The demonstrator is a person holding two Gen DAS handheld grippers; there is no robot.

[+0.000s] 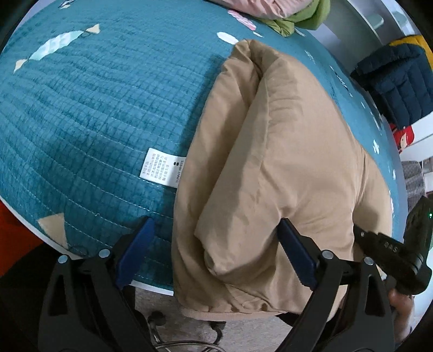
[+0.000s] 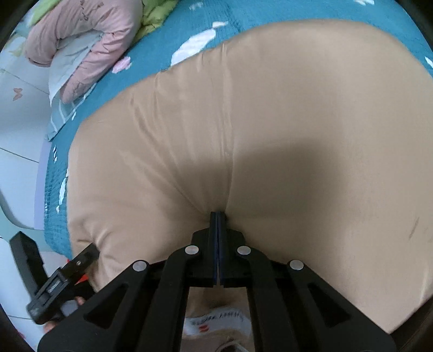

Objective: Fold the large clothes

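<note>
The puffy tan coat (image 1: 284,162) hangs over the teal quilt's (image 1: 94,108) near edge. The left gripper (image 1: 216,251) has its jaws wide apart around a fold. The right gripper (image 2: 217,216) is pinched tight on the coat.

Soft even daylight, strong fisheye bending and dark vignette at edges, broad shadow across the tan jacket (image 2: 270,121), slight motion blur near the rims

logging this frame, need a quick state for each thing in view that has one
tan garment: folded into a thick bundle, near end hanging over the bed edge
left gripper: open, fingers either side of the bundle's near fold
right gripper: shut, pinching the tan fabric
teal quilt: spread flat
white care label: lying flat on the quilt
pink garment: crumpled, unfolded
green garment: bunched up
</note>
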